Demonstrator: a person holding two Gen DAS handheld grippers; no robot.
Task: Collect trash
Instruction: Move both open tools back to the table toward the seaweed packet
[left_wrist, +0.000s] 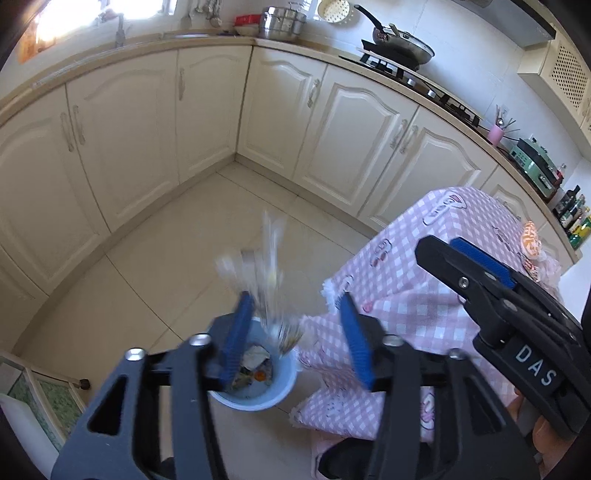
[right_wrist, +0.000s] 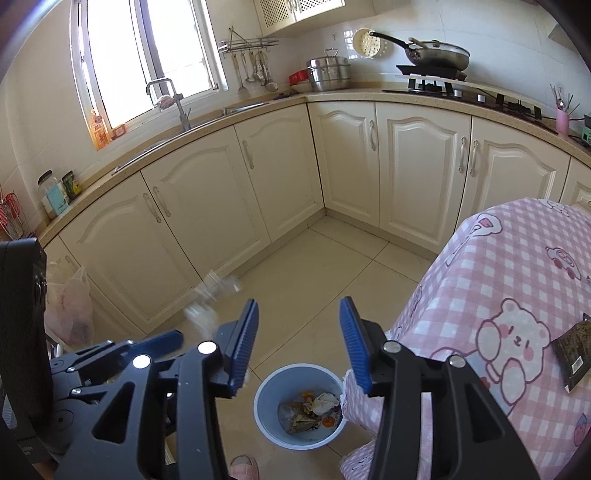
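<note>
A light blue bin (left_wrist: 275, 397) stands on the floor beside the table, with several scraps of trash (right_wrist: 314, 406) inside; it also shows in the right wrist view (right_wrist: 269, 391). My left gripper (left_wrist: 297, 332) is open above the bin. A blurred clear wrapper (left_wrist: 271, 280) is in the air between its fingers and the bin; it also shows blurred in the right wrist view (right_wrist: 210, 299). My right gripper (right_wrist: 299, 345) is open and empty above the bin; it shows in the left wrist view (left_wrist: 447, 258). A dark packet (right_wrist: 576, 354) lies on the pink checked tablecloth (right_wrist: 517, 277).
Cream cabinets (right_wrist: 280, 173) run along the back and left. An orange-patterned wrapper (left_wrist: 530, 238) lies on the table's far side. A plastic bag (right_wrist: 70, 302) hangs at the left cabinets. A pink slipper (right_wrist: 243, 466) is at the bottom edge.
</note>
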